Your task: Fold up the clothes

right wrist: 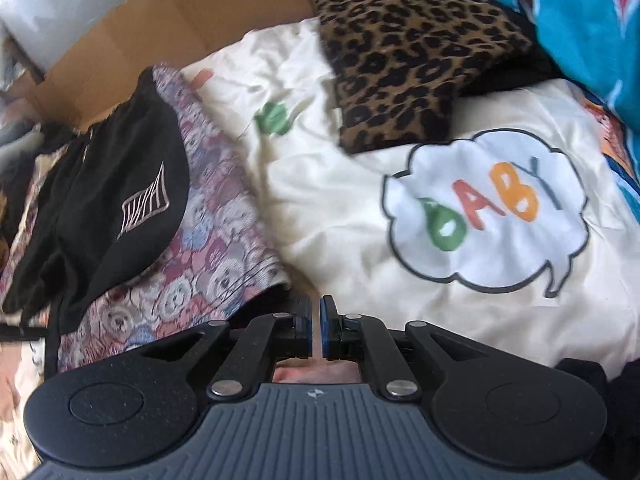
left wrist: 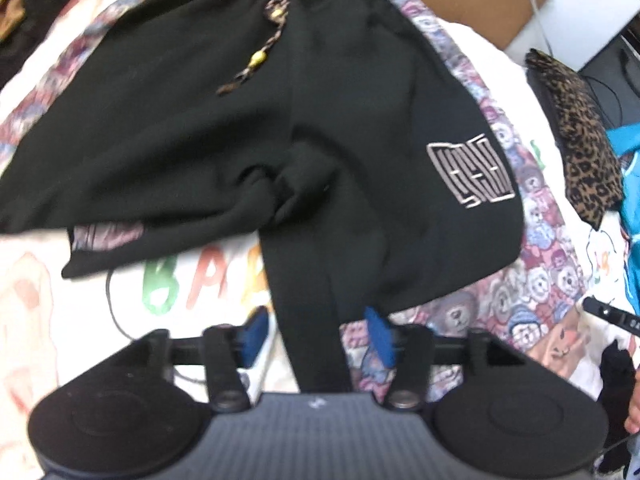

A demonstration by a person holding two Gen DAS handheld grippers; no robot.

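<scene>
The black shorts [left wrist: 248,120] stretch toward twelve o'clock from the spread-apart left tool [left wrist: 316,332], nearer than the closed, empty right tool [right wrist: 316,328].

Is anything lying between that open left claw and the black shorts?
Nothing visible. The left gripper is open, and a strip of the black shorts already runs down between its fingers. The leopard-print cloth lies well off to the side.
</scene>
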